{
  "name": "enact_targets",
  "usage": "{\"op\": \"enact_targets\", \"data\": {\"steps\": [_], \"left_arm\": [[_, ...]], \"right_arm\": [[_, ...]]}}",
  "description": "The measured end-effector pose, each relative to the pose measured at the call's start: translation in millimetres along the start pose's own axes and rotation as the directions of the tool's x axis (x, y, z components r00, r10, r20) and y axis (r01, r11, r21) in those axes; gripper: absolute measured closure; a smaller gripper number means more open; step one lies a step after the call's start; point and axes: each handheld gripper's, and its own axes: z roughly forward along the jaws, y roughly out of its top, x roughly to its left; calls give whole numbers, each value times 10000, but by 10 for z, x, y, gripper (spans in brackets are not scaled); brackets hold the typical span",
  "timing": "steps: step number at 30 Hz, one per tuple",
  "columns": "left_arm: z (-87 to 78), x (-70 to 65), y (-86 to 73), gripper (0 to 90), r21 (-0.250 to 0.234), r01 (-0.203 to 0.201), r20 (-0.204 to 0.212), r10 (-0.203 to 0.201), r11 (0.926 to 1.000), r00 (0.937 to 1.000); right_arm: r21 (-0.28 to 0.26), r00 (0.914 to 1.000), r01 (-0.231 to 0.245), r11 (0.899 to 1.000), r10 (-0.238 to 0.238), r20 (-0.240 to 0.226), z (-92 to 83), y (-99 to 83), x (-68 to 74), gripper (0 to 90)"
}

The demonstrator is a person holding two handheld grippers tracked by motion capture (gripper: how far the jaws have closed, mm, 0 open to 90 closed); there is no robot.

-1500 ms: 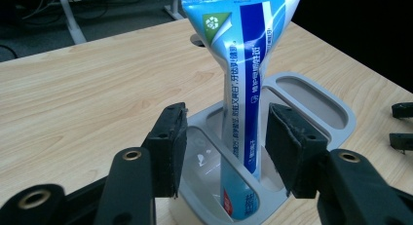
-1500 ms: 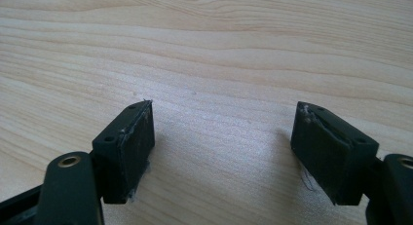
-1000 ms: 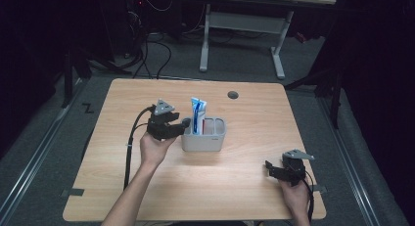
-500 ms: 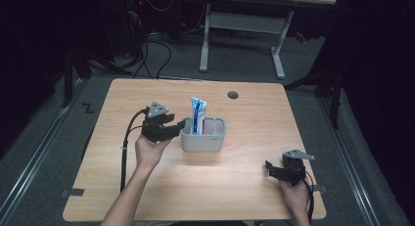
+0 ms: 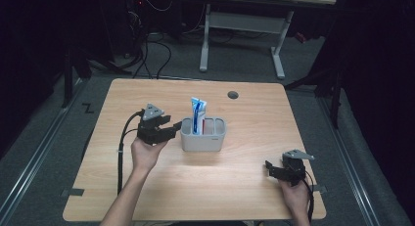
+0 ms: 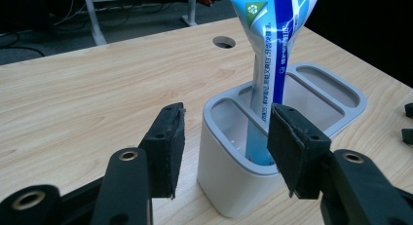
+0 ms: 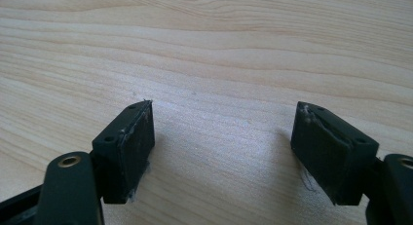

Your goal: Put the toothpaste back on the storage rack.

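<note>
A blue and white toothpaste tube (image 5: 197, 113) stands upright in the left compartment of a grey holder (image 5: 215, 142) at the middle of the wooden table. My left gripper (image 5: 172, 130) sits just left of the holder, open and holding nothing. In the left gripper view the jaws (image 6: 226, 132) are spread in front of the holder's near wall (image 6: 229, 186), and the tube (image 6: 272, 49) rises behind them. My right gripper (image 5: 270, 168) rests low near the table's front right, open. In the right gripper view, its jaws (image 7: 221, 113) frame bare wood.
A round cable hole (image 5: 233, 95) lies behind the holder. The holder's other compartments (image 6: 316, 88) look empty. A desk frame (image 5: 240, 35) and cables stand on the floor beyond the table's far edge. Each gripper trails a black cable.
My left gripper has drawn back a little to the left, away from the holder. The right gripper has stayed put.
</note>
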Motion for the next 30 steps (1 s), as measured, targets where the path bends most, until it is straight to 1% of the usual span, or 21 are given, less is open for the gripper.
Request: {"op": "enact_targets", "data": {"steps": [6,11,30], "left_arm": [[-52,25,-35,486,-38,47,-99,-47,10000,9999],[-108,63,-68,487,-192,211,-168,-215,9996,9996],[-270,161,-171,485,-291,446,-419,-458,9986,9981]], "right_arm": [[-19,10000,-5,10000,5,-2,1,0,0,239],[0,10000,3,10000,-3,2,0,0,0,239],[-19,10000,-2,10000,2,-1,1,0,0,239]]}}
